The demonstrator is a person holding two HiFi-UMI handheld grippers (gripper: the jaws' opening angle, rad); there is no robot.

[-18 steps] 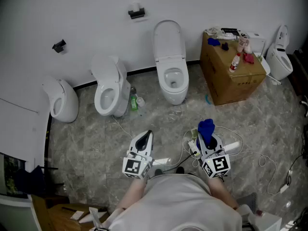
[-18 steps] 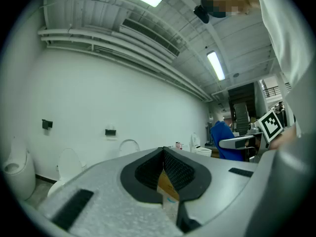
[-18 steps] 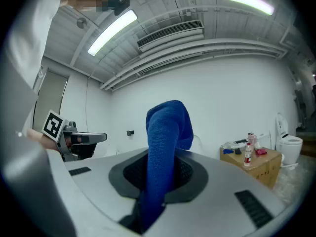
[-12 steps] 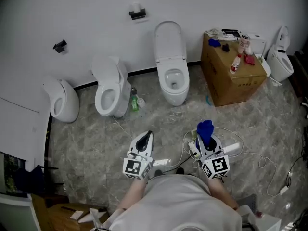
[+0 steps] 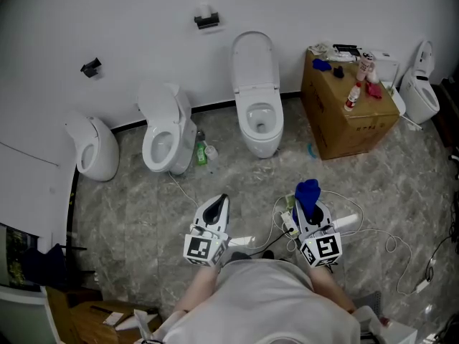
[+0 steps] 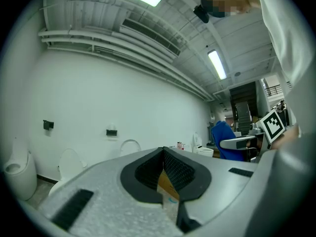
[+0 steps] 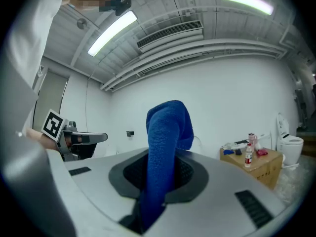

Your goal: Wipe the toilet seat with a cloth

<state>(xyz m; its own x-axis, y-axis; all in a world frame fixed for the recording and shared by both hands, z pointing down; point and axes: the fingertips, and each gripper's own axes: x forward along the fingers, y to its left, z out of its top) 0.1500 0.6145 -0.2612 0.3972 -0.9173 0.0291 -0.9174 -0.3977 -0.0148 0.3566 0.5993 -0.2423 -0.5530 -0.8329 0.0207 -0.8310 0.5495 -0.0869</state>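
**Head view with both gripper views.** I am gripping the cloth in the right gripper, whose jaws are clamping its lower end. The cloth is a deep blue, coarse-knit fabric, standing up from the jaws in a thick fold and drooping over at the top. The left gripper is riding beside it with its jaws pressed together on nothing. Both are hovering over the marbled floor, well apart from the toilet ahead of me. Its white seat is lying down around the bowl, and its lid is leaning upright against the wall. The cardboard box to the right is carrying dark print on its front, too small for me to read. Each gripper's cube is showing a black-and-white square marker.
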